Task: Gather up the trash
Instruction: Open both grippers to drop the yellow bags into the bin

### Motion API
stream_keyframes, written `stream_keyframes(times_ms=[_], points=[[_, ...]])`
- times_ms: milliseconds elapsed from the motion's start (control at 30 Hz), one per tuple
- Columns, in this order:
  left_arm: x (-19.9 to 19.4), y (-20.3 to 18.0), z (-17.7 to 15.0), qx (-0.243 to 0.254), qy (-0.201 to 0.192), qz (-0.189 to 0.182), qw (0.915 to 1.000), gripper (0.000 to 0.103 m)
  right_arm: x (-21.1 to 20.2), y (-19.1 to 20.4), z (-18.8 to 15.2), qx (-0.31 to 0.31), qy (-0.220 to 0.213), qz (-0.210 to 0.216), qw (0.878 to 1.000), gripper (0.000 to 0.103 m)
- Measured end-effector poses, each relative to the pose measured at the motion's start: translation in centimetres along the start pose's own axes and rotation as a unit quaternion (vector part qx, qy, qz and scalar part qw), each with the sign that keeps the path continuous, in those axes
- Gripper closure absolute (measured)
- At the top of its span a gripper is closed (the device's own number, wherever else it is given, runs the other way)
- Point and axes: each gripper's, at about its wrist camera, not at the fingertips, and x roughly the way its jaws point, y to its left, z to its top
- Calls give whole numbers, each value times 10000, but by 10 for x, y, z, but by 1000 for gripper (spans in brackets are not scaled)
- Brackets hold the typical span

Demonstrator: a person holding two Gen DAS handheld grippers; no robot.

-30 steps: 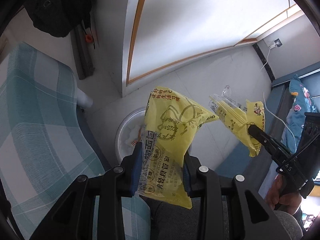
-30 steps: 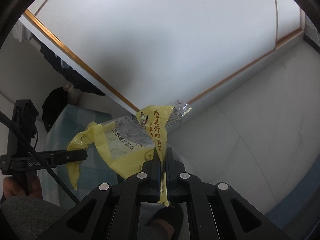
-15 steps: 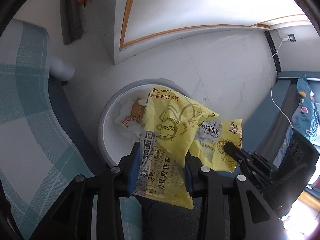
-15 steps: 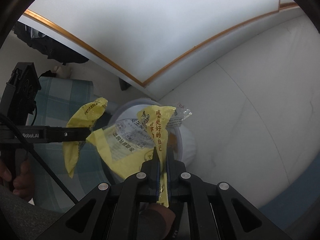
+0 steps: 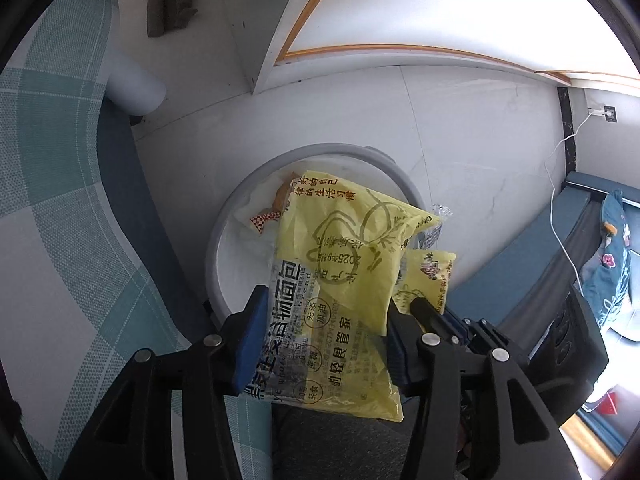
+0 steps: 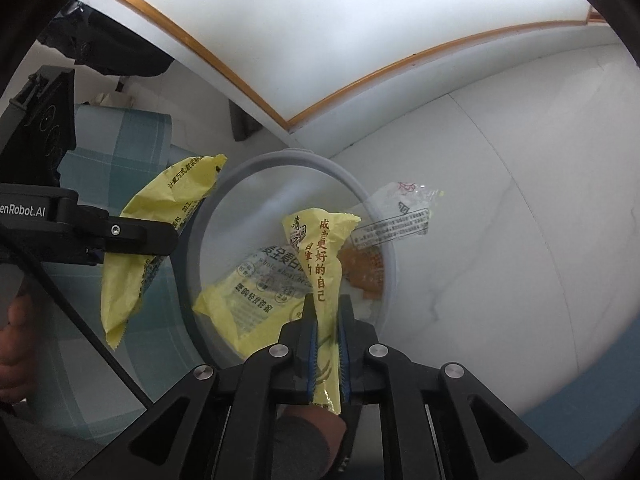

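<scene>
Over a pale tiled floor (image 5: 460, 128) beside a checked sofa (image 5: 48, 184), both tools' jaws were opening around yellow wrappers (image 5: 344, 264) above a grey bin (image 6: 386, 240).

The bin (image 6: 390, 264) mouth below us is wide open, with only a little trash low inside. Our two wrappers (image 5: 340, 280) (image 6: 320, 264) hang over it and block part of the way down. The chair (image 5: 60, 200) crowds the bin on one side. The floor (image 6: 500, 220) on the other side is bare.
</scene>
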Motion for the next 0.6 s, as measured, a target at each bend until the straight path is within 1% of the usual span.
stream_keyframes(times_ms=[100, 167, 233, 300, 333, 400, 433, 467, 533, 567, 600], points=[[7, 2, 6, 24, 97, -48, 9999, 49, 3, 5, -3, -101, 57, -16, 9999, 90], [10, 1, 8, 34, 118, 42, 9999, 46, 6, 10, -4, -192, 66, 25, 9998, 89], [13, 1, 11, 80, 159, 86, 9998, 45, 8, 14, -5, -261, 66, 42, 9996, 88], [16, 3, 11, 62, 192, 66, 9998, 38, 10, 16, -5, -281, 103, 63, 9995, 85], [16, 4, 12, 44, 203, 46, 9998, 32, 11, 17, -5, -276, 110, 92, 9995, 84], [16, 2, 14, 9, 164, 63, 9998, 31, 12, 18, -6, -284, 114, 136, 9994, 78], [16, 2, 15, -6, 140, 64, 9999, 31, 13, 19, -7, -302, 155, 156, 9993, 76], [17, 3, 16, -26, 147, 69, 9999, 30, 16, 20, -8, -335, 251, 203, 9989, 71], [17, 3, 16, -45, 176, 90, 9998, 28, 21, 23, -11, -404, 369, 235, 9982, 70], [18, 3, 17, -33, 183, 105, 9998, 27, 23, 23, -13, -417, 406, 256, 9980, 66], [18, 3, 16, -17, 174, 126, 9998, 27, 25, 24, -14, -408, 444, 282, 9978, 60]])
